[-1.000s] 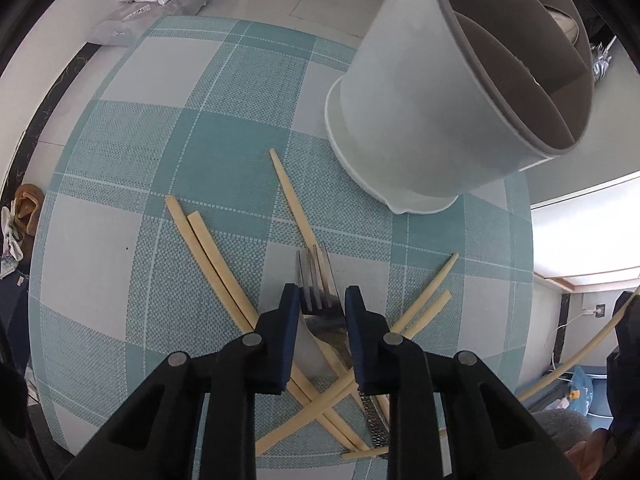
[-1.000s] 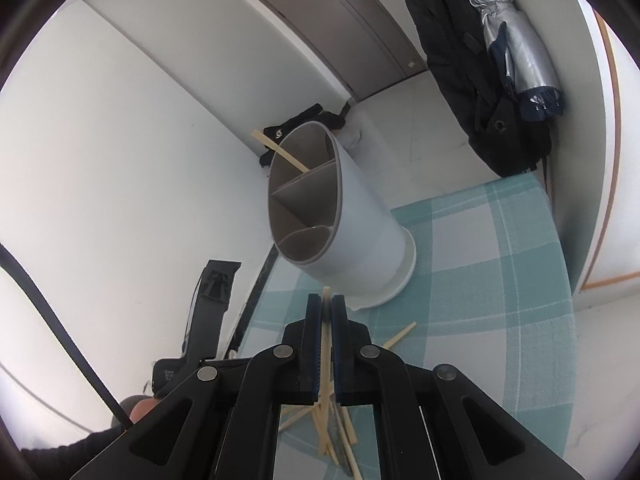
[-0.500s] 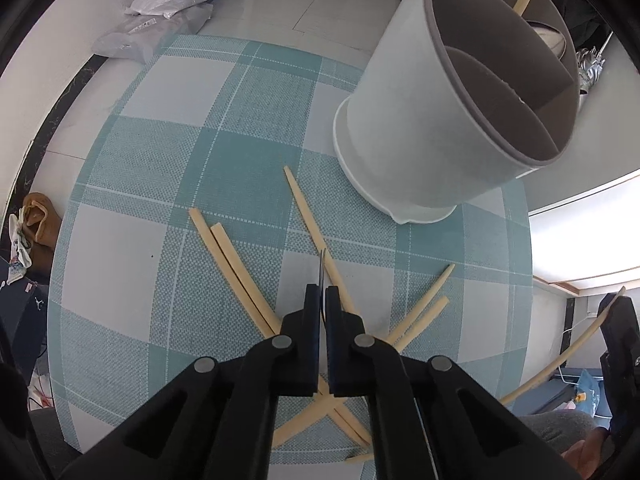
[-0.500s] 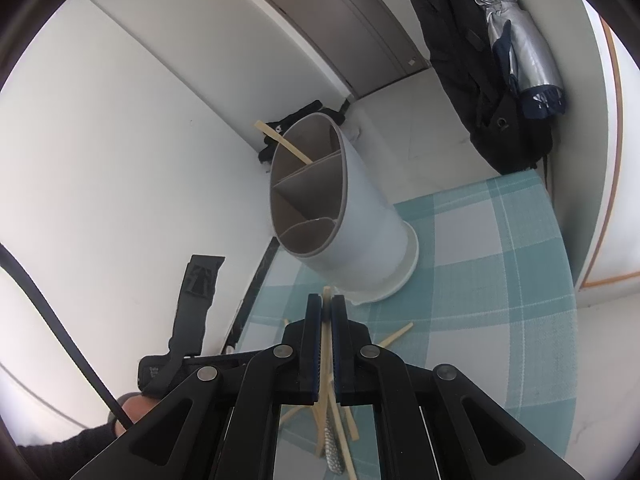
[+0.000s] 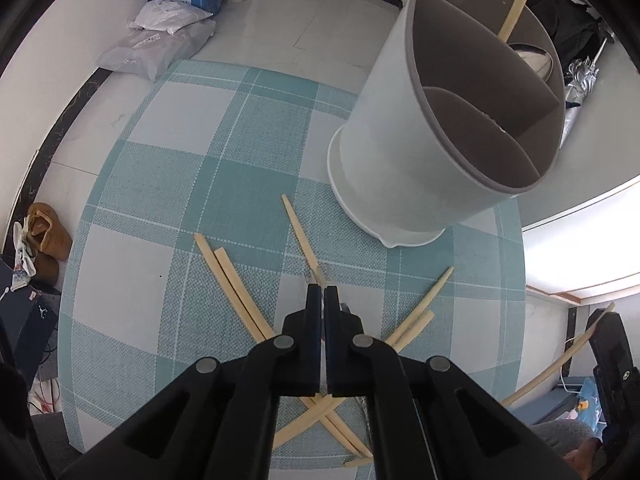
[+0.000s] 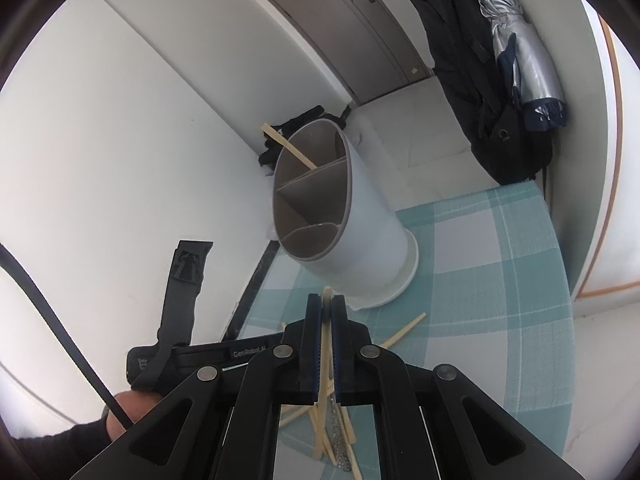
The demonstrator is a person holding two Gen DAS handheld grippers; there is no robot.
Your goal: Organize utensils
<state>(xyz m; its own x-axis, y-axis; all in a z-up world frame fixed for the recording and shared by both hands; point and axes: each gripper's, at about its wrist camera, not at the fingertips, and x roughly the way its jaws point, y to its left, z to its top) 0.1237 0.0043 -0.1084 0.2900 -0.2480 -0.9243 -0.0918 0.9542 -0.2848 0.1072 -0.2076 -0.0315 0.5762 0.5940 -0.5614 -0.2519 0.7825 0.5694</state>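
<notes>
Honestly, the biggest thing in my way is the white divided holder, standing near the far edge of the checked surface with one chopstick already leaning in its far compartment; if I swing either load up carelessly I could clip its grey rim and tip it, since it looks tall and light. My left gripper has its jaws pressed together on the fork, with only the tine tips poking out past them, so the grip is thin and edge-on; I judge the metal could slide or pivot out as I lift. My right gripper is likewise clamped on a single chopstick, which runs lengthwise between the jaws and could slip through if I tilt it steeply over a compartment. The loose chopsticks lie crossed toward the near edge of the surface, and the fork's handle passes among them, so dragging it out may scatter them off that edge. Against a second ago, the left jaws stood apart around the fork lying flat; they have just closed on it, and the surface now looks farther below, while the right view is much the same.
</notes>
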